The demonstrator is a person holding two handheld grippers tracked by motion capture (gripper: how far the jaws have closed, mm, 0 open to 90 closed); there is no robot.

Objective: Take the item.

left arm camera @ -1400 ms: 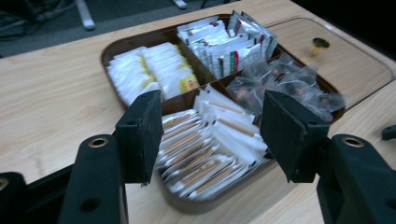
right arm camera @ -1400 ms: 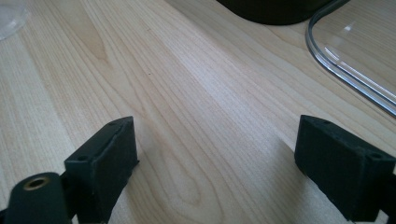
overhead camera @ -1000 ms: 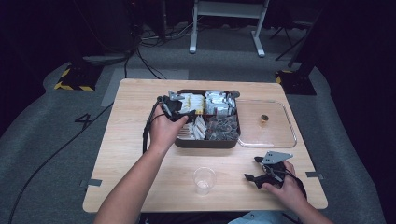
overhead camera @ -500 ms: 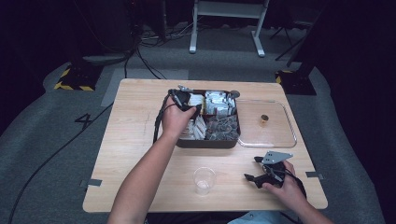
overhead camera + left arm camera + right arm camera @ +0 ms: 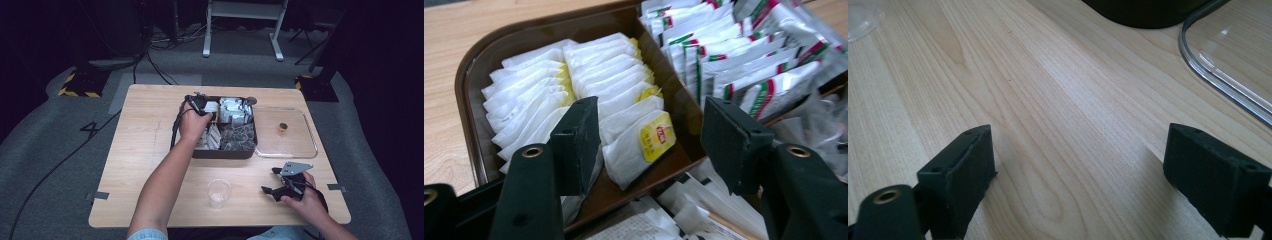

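A brown compartment tray [image 5: 222,153] sits mid-table. My left gripper [image 5: 200,105] hovers low over its far-left compartment. In the left gripper view, rows of white tea bags with yellow tags [image 5: 636,142] lie just beyond my left gripper [image 5: 649,125]. It is open; its jaws have just been closing slightly, and their pads press on nothing. Silver sachets with red and green stripes [image 5: 734,60] fill the neighbouring compartment. My right gripper [image 5: 270,180] rests on the table at the front right. In its own view the right gripper [image 5: 1078,165] stands wide open over bare wood.
A clear plastic cup [image 5: 218,192] stands near the front edge between my arms. A clear lid [image 5: 292,146] with a small gold knob [image 5: 283,128] lies right of the tray. Dark pods and paper packets fill the tray's near compartments.
My left hand has moved right and down from the tray's left rim to low over the tea bag compartment. The right hand has stayed still.
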